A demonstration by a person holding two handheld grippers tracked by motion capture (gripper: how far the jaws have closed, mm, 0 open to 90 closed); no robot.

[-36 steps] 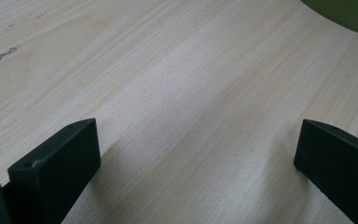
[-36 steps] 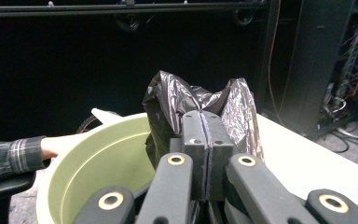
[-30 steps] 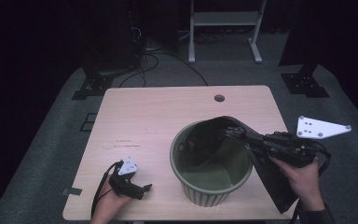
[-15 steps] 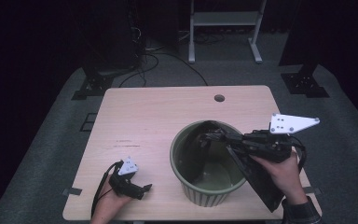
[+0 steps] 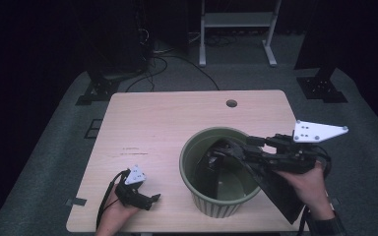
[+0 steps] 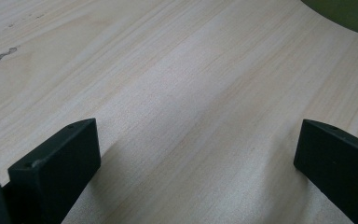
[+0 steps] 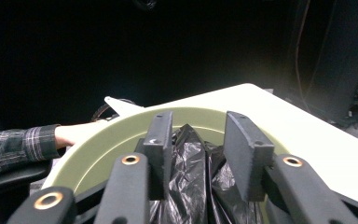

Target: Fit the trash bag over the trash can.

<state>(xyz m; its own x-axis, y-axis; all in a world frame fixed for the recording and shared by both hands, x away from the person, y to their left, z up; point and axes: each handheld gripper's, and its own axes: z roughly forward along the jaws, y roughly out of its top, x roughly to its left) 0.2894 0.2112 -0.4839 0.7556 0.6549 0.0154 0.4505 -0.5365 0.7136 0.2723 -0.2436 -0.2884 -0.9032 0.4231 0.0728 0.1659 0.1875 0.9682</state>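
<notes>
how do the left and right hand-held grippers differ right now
The left hand-held gripper rests low on the light wooden table, while the right hand-held gripper reaches over the rim of the round green plastic bin. The left one's jaws stand wide apart with only bare wood between them; the right one's jaws have just been opening, with the crinkled black plastic bag between them. Both have black jaws and are each held in a hand.

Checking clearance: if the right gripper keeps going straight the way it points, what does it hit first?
Likely the black bag bunched between its just-opened jaws; right gripper aims into the green bin, whose far wall comes next. Depth unclear.
</notes>
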